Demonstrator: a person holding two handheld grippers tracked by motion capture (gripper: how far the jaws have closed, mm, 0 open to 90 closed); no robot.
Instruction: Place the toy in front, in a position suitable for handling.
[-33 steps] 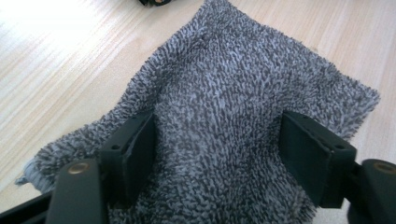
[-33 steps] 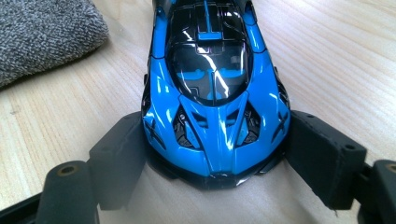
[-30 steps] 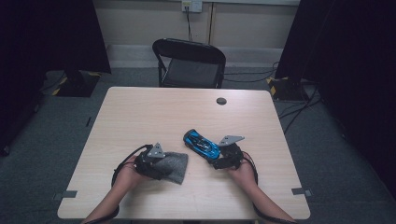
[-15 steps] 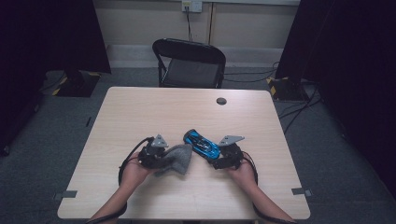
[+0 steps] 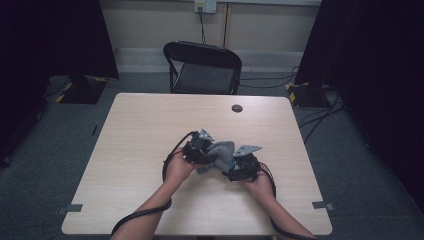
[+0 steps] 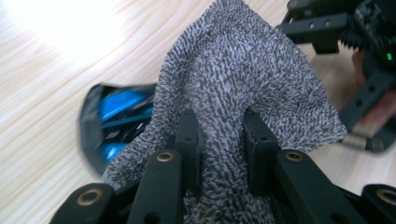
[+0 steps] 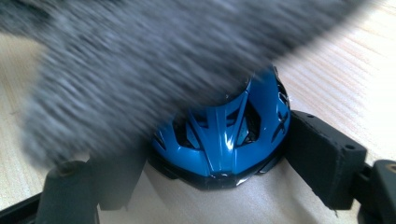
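We work at a pale wood-grain table (image 5: 135, 150) with two hand-held tools and two things between them. Our left gripper (image 6: 219, 135) has its jaws clamped on a fold of the grey knitted terry cloth (image 6: 243, 79), which rises between them and drapes forward; we judge it is held this way so the free part can be laid over or wiped across what lies ahead. Our right gripper (image 7: 205, 158) has its jaws closed on the sides of a glossy blue and black toy car (image 7: 224, 140), one jaw on each flank, apparently to steady it on the table while the cloth comes across. In the right gripper view the cloth is blurred and overlaps the car's far end; whether it presses on the car or only hangs over it we cannot tell. In the high view the cloth bridges both grippers near the table's middle, toward our side, hiding most of the car. We count one cloth, one car, two grippers, one small dark round disc (image 5: 237, 108) well apart near the far edge, and one black folding chair (image 5: 202, 67) beyond the table.
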